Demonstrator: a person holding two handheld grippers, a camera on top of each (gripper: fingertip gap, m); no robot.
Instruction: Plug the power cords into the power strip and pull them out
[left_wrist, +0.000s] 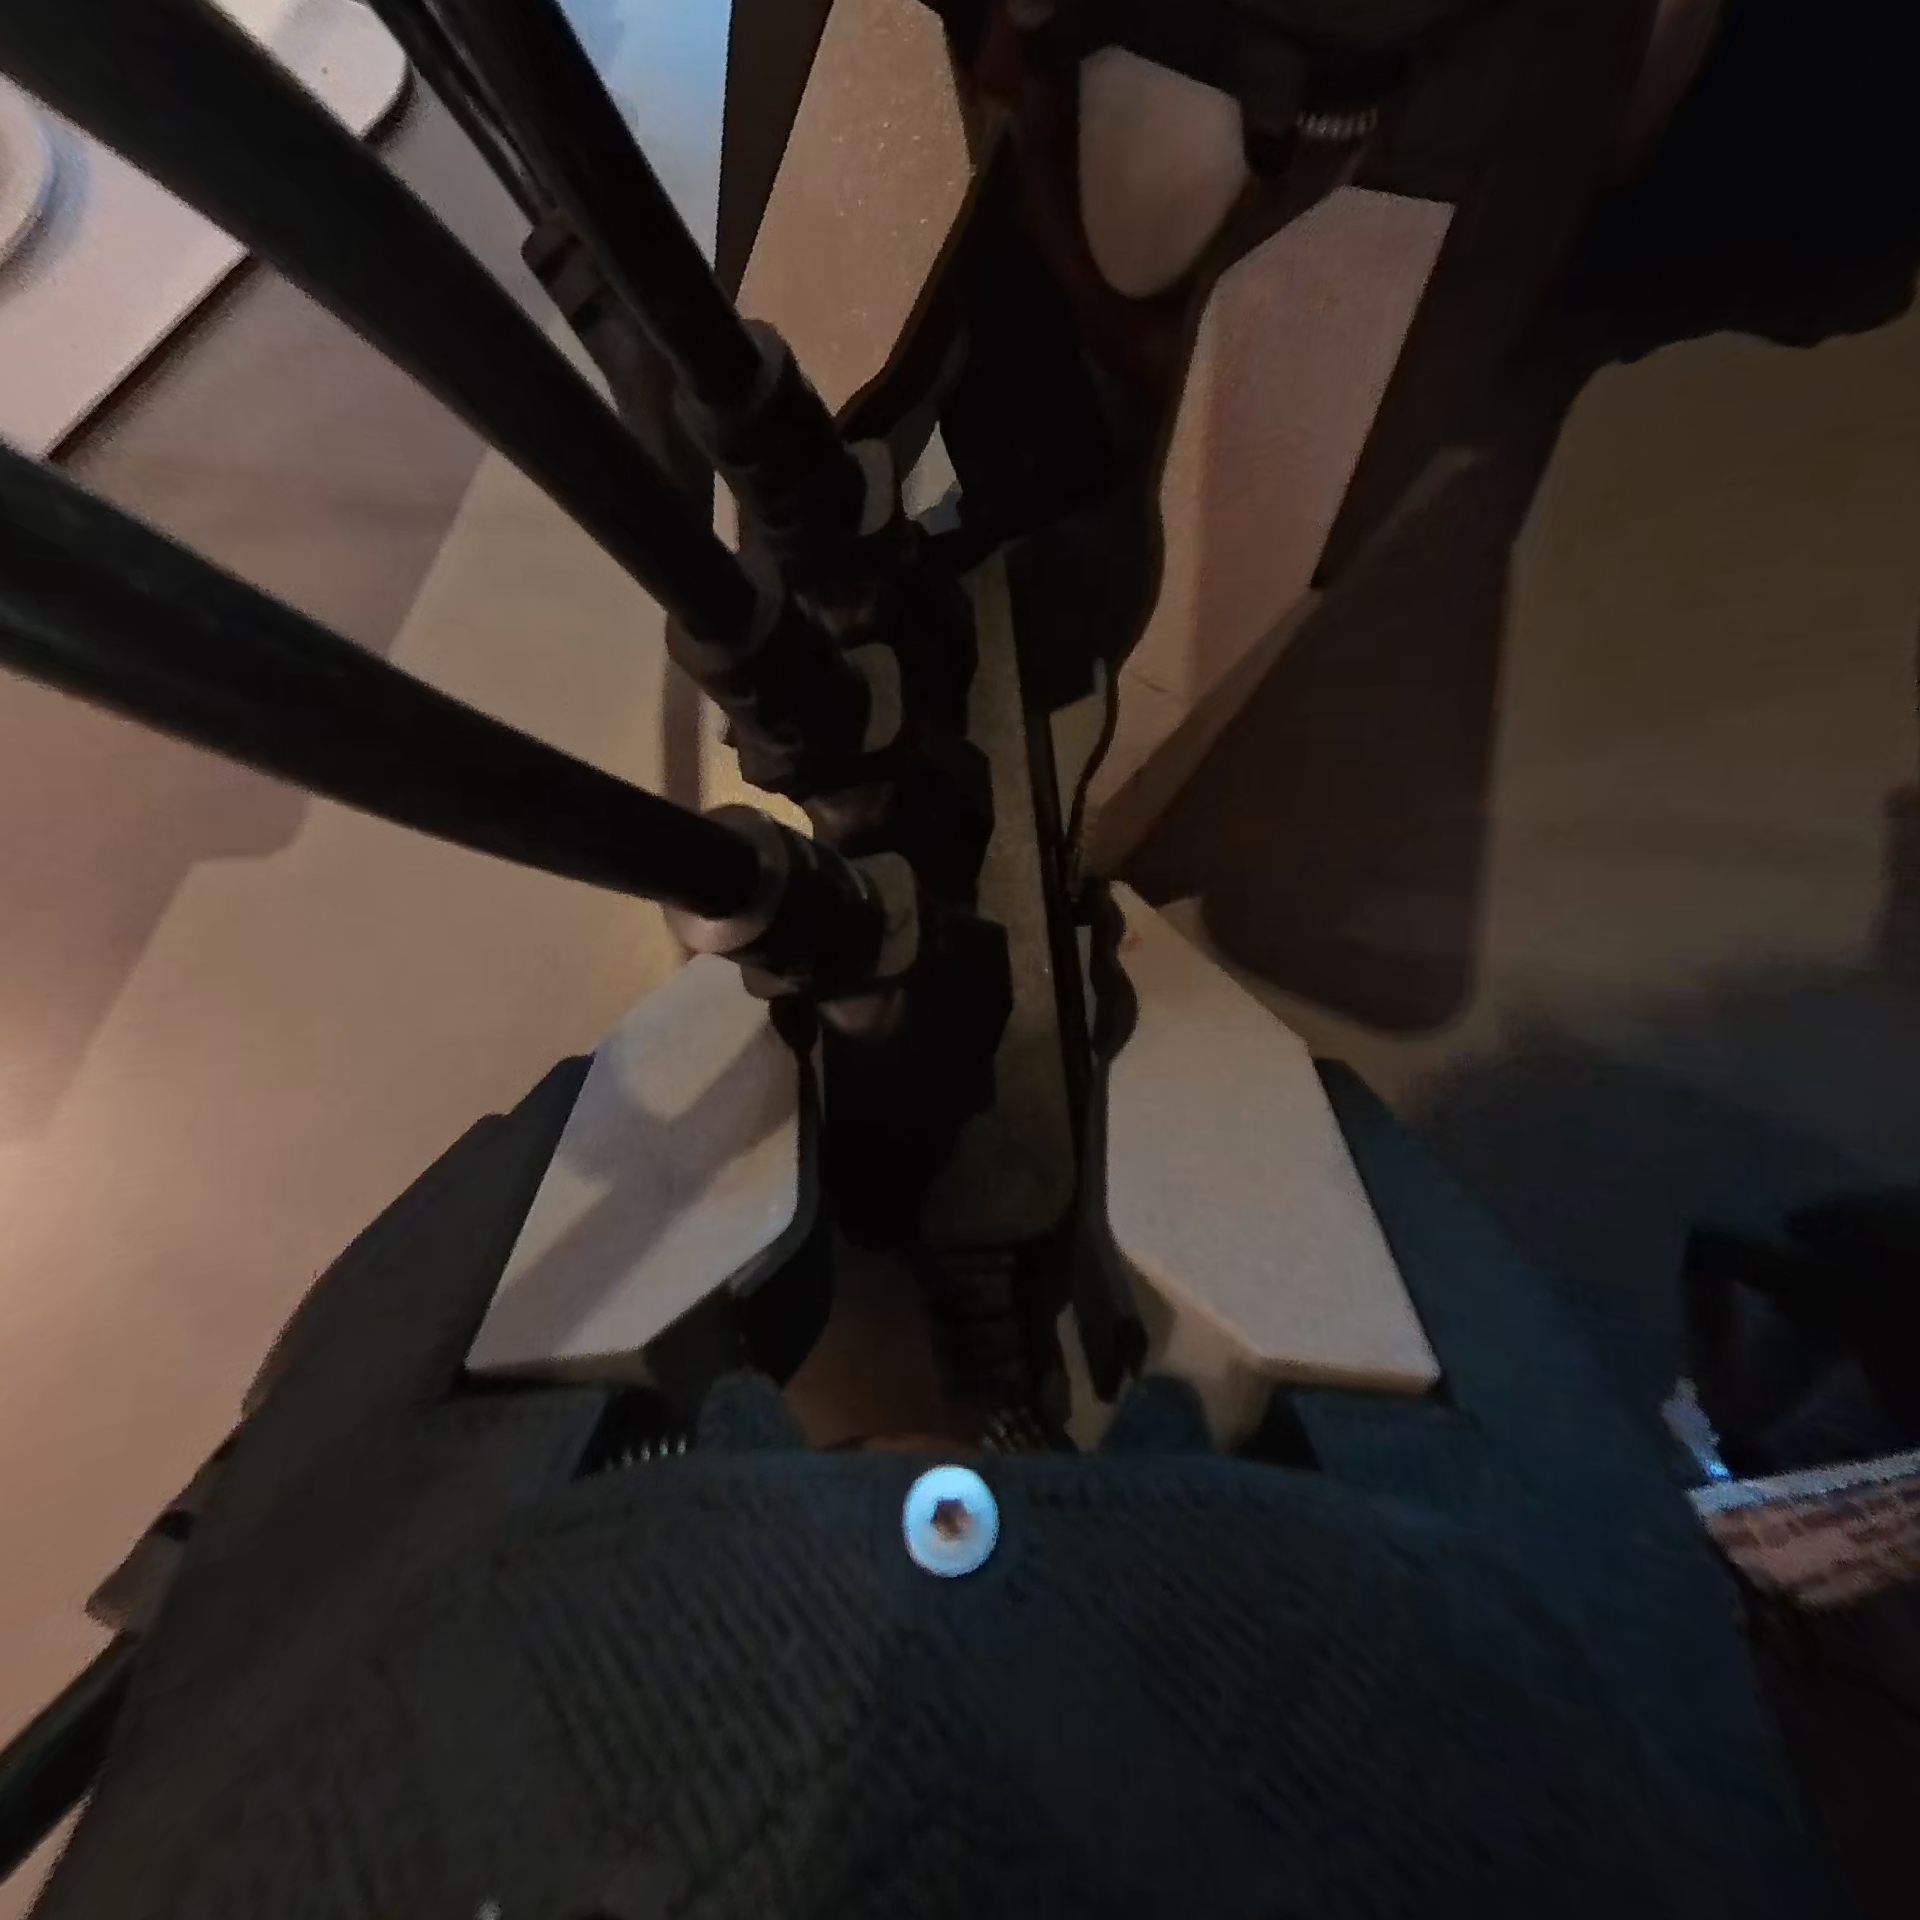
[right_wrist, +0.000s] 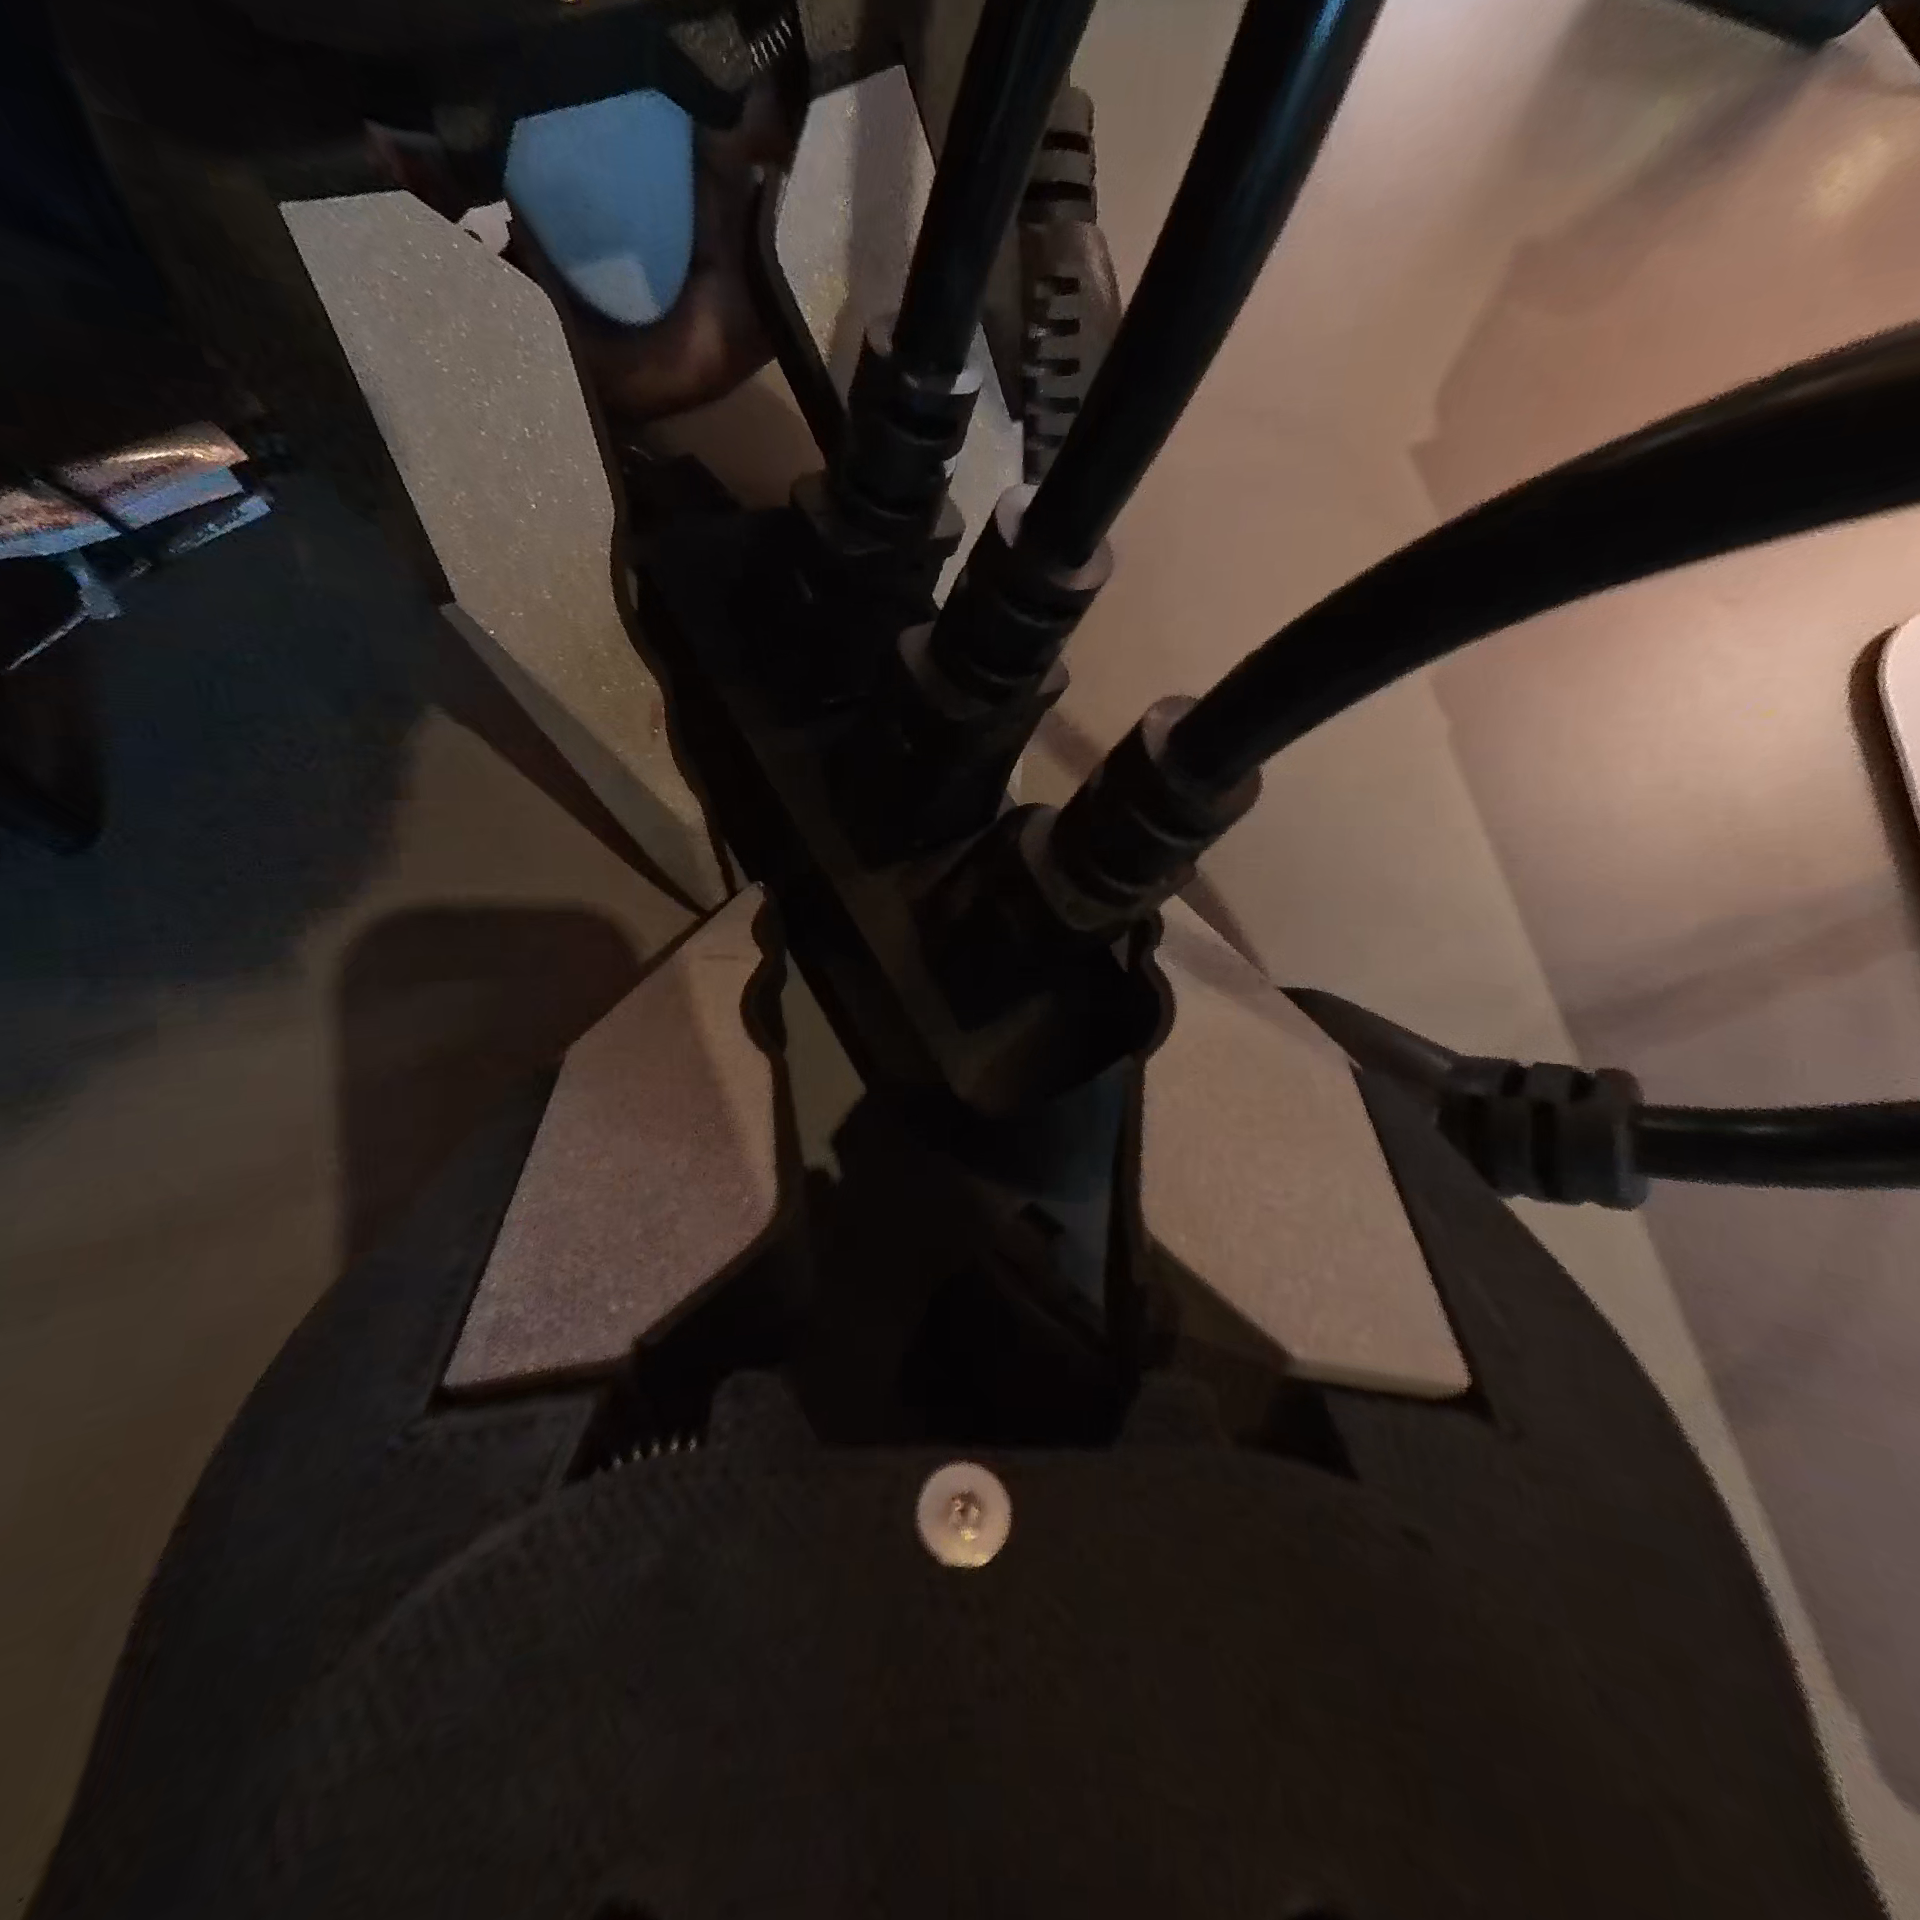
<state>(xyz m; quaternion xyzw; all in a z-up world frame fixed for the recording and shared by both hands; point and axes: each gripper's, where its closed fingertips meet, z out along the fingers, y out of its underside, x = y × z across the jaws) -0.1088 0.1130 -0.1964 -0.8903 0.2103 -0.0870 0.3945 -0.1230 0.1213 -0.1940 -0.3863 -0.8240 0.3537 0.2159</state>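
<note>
On the pale table (right_wrist: 1558, 727), each tool (left_wrist: 940, 935) (right_wrist: 956, 966) pinches the black power strip (right_wrist: 831, 831) lengthwise; plugged cords (right_wrist: 1351, 623) point upward.

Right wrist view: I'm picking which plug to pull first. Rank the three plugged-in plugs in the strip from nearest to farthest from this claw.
1. Plug between the claw's fingertips, cord bending right.
2. Middle plug, just beyond, cord rising up-right.
3. Far plug, farthest up the strip, cord going up.
</note>
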